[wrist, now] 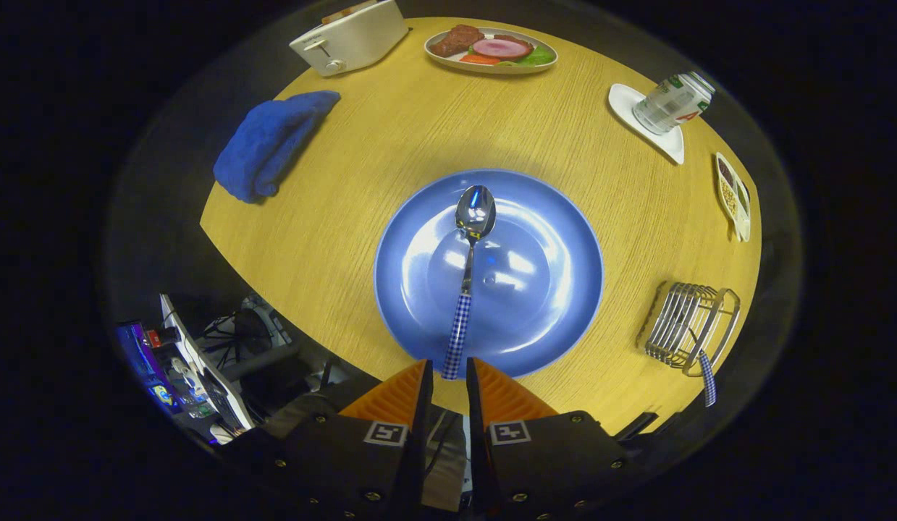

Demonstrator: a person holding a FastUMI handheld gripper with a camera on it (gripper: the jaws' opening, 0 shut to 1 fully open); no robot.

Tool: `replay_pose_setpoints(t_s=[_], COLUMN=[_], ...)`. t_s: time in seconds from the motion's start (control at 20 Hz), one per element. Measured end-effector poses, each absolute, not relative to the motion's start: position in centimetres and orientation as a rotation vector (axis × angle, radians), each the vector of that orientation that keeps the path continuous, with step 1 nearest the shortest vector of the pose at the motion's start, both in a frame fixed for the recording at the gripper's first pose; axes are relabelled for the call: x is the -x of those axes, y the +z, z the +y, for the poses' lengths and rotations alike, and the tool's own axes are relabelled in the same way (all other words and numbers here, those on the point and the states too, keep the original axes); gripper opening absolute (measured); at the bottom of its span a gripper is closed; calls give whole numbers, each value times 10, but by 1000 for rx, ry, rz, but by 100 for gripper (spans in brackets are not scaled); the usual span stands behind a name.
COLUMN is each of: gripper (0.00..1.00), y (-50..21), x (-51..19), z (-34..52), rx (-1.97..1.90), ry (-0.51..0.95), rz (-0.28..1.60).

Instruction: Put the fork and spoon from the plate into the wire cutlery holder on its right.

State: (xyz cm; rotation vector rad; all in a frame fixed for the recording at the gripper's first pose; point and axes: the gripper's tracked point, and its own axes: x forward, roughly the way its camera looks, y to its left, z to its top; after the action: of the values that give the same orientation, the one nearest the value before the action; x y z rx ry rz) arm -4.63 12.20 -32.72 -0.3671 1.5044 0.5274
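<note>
**A:** What do you have in front of the gripper (448, 373)?

**B:** I see the blue plate (549, 239) just ahead of the fingers on the round wooden table (390, 130). The spoon (468, 271) lies on it, bowl pointing to 12 o'clock, checked handle running back to 6 o'clock. The handle's end sits right at the gap between my fingertips.

**A:** Are you gripping it?

**B:** I can't tell. The fingers stand close together with a narrow gap, and the handle tip is at that gap, but whether both press on it is unclear.

**A:** And the holder?

**B:** The wire cutlery holder (691, 325) is at about 4 o'clock from the plate, near the table's edge. A checked handle (707, 376) pokes out of its near side; I take it for the fork's, though its head is hidden.

**A:** Anything else around?

**B:** A blue cloth (271, 145) at 10 o'clock, a toaster (350, 36) at 11, a plate of food (491, 51) at 12, and a can (672, 101) lying on a white dish (669, 141) at 2.
</note>
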Motion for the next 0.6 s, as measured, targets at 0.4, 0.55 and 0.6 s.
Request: replay_pose_setpoints(t_s=[0.4,0.55,0.6], gripper=[27,27,27], y=[-364,-374,-376], x=[52,52,51], z=[122,121,121], rx=[302,306,301], ry=[465,464,466], rz=[1556,1552,1548])
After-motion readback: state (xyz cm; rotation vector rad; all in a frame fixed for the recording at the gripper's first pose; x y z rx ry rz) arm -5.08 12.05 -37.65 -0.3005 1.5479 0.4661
